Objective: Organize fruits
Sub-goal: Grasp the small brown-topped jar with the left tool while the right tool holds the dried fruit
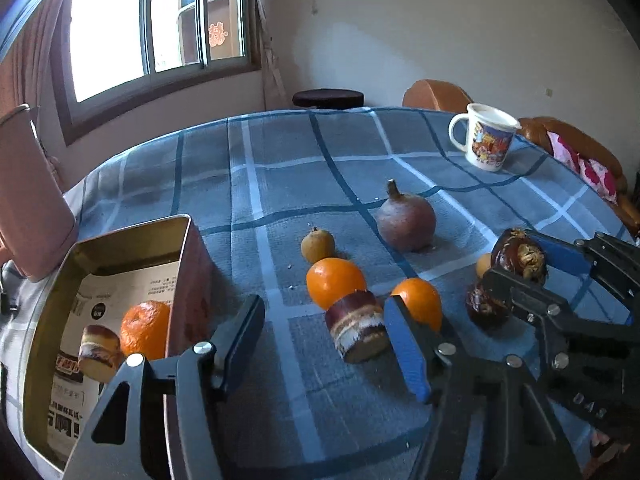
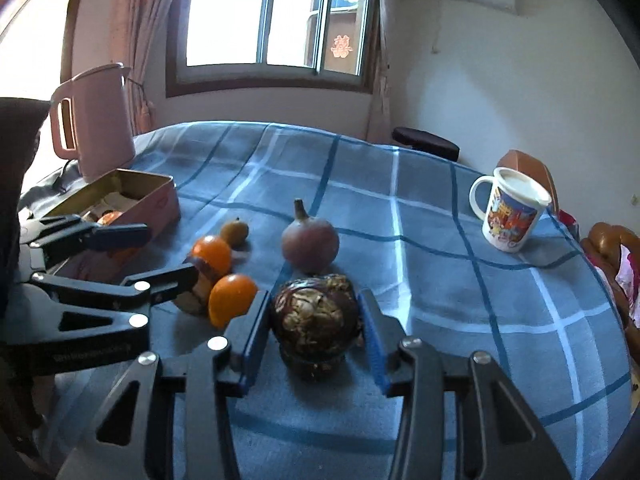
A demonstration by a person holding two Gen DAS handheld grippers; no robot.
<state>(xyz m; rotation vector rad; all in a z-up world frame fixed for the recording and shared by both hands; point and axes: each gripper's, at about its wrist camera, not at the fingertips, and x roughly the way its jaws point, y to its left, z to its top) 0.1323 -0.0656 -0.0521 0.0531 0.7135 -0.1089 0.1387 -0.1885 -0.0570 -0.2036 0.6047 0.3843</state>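
My right gripper (image 2: 314,320) is shut on a dark brown water chestnut (image 2: 316,314) and holds it above a second one (image 2: 314,360) on the cloth; it also shows in the left wrist view (image 1: 520,256). My left gripper (image 1: 324,320) is open, with a sugarcane piece (image 1: 358,330) between its fingers. Two oranges (image 1: 336,280) (image 1: 420,302), a small brown fruit (image 1: 318,245) and a purplish round fruit (image 1: 406,222) lie on the blue plaid cloth. A metal tin (image 1: 132,240) at the left holds an orange (image 1: 146,328) and a sugarcane piece (image 1: 98,350).
A printed white mug (image 1: 486,140) stands at the far right of the table. A pink kettle (image 2: 94,120) stands behind the tin. Brown chairs (image 1: 576,148) and a dark stool (image 1: 328,98) stand beyond the table's edge.
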